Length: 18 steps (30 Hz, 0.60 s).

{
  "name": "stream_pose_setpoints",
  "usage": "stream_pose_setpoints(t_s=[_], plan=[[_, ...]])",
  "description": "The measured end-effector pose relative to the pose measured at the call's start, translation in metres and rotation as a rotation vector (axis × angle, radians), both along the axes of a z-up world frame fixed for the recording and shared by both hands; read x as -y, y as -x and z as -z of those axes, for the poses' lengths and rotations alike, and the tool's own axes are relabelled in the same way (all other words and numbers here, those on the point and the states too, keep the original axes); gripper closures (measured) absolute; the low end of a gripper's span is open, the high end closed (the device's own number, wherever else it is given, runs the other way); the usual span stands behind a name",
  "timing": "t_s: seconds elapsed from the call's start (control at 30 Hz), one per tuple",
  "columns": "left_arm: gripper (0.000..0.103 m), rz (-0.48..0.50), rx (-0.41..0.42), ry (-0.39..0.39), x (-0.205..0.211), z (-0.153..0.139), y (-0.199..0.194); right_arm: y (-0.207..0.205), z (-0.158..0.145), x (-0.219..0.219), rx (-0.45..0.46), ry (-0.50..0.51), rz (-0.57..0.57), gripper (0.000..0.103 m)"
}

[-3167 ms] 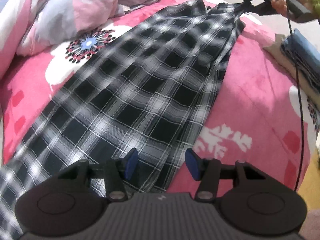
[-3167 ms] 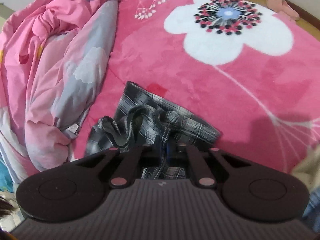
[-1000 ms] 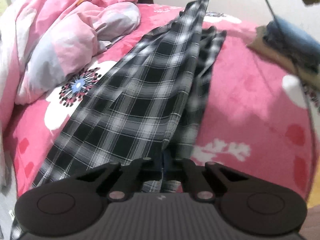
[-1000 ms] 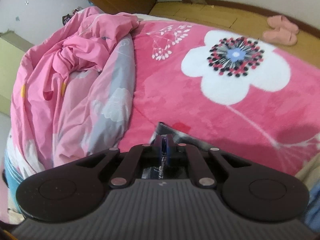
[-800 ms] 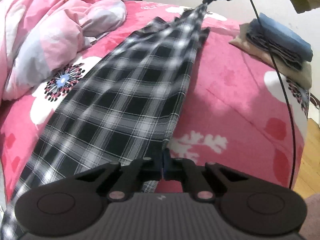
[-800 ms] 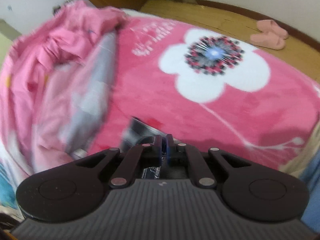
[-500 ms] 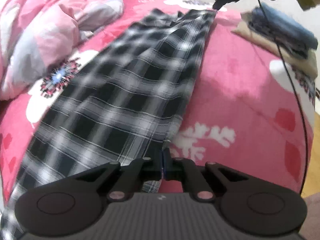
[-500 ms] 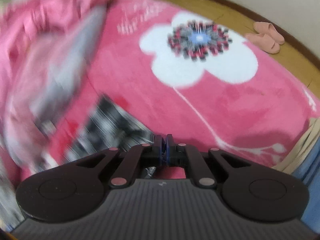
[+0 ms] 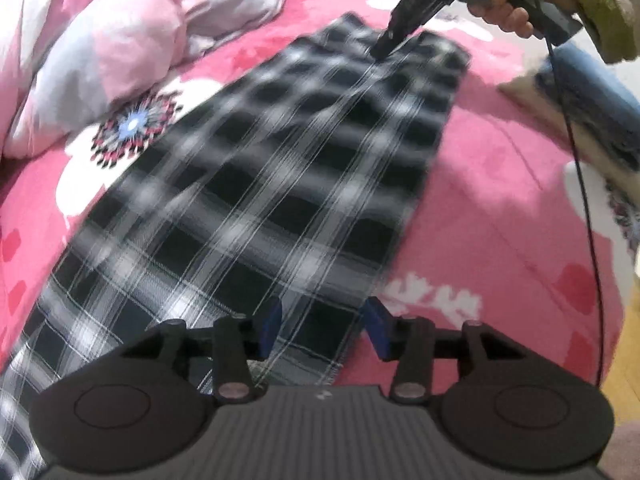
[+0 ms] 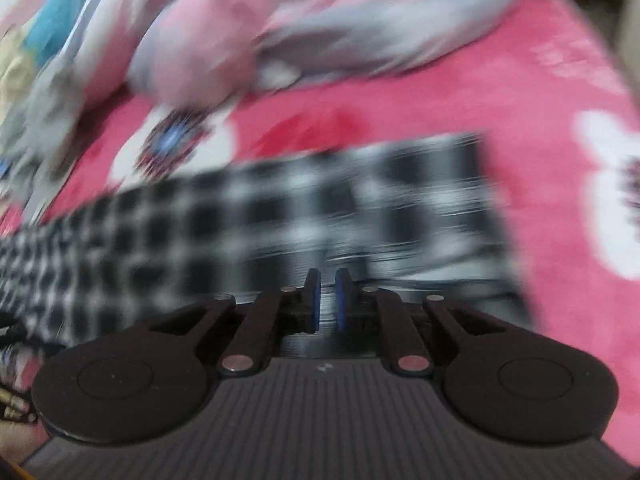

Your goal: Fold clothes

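— Left tool (image 9: pixel 324 330)?

— Spread wide, blue pads (image 9: pixel 272 326) well apart, clamped on nothing.

— Position against the cloth (image 9: pixel 256 200)?

— Right over its near end. One pad above the plaid, the other above bare blanket just past the cloth's right edge, with the near right corner between them. Touching or hovering, impossible to say.

— And the cloth itself?

— Black-and-white plaid, spread flat in one long band across the pink bed (image 9: pixel 500 200). Runs from the near left of the left wrist view away toward the far right.

— Right tool (image 9: pixel 384 46)?

— At the far end of the band, tip down on the plaid close to its far edge. Gripped by a hand (image 9: pixel 508 4) in a green sleeve (image 9: pixel 588 4), with a black cable (image 9: pixel 580 184) hanging down the right side.

— Shut on the fabric there?

— Seemingly not. Heavily blurred in its own camera, yet pads (image 10: pixel 313 300) parted by a narrow slit, plaid lying below and ahead, nothing discernible pinched between.

— Anything else on the bed?

— Crumpled pink-and-grey quilt (image 9: pixel 140 28) at the far left, apart from the cloth. Stack (image 9: pixel 592 120) of folded clothes at the right edge, also well apart from it.
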<state>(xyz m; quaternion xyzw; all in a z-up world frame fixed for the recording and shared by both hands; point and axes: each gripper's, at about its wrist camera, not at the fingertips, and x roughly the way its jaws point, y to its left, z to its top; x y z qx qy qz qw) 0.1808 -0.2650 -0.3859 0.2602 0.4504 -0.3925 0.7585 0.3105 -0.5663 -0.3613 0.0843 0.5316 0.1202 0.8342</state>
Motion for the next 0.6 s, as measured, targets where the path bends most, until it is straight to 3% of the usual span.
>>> stream_pose_setpoints(t_s=[0.07, 0.1, 0.23, 0.3, 0.37, 0.43, 0.47, 0.6], plan=[[0.056, -0.023, -0.01, -0.004, 0.001, 0.002, -0.004, -0.017, 0.015, -0.007, -0.005, 0.109, -0.042, 0.098], [0.056, -0.034, -0.014, -0.006, 0.001, 0.003, -0.006, -0.024, 0.019, 0.001, 0.028, 0.157, -0.009, 0.098], [0.054, -0.049, -0.022, -0.008, 0.002, 0.004, -0.009, -0.046, 0.016, 0.092, 0.212, 0.149, 0.433, 0.096], [0.053, -0.051, -0.025, -0.009, 0.002, 0.004, -0.01, -0.045, 0.002, 0.12, 0.285, 0.126, 0.566, 0.094], [0.053, -0.053, -0.027, -0.01, 0.002, 0.004, -0.011, -0.038, -0.007, 0.12, 0.307, 0.089, 0.51, 0.093], [0.053, -0.056, -0.029, -0.01, 0.002, 0.004, -0.012, -0.032, -0.009, 0.099, 0.294, 0.103, 0.377, 0.083], [0.053, -0.063, -0.028, -0.008, 0.003, 0.003, -0.013, -0.031, -0.007, 0.083, 0.289, 0.142, 0.283, 0.077], [0.052, -0.073, -0.018, -0.01, 0.002, 0.001, -0.019, -0.03, 0.005, 0.016, 0.288, 0.336, -0.116, 0.074]])
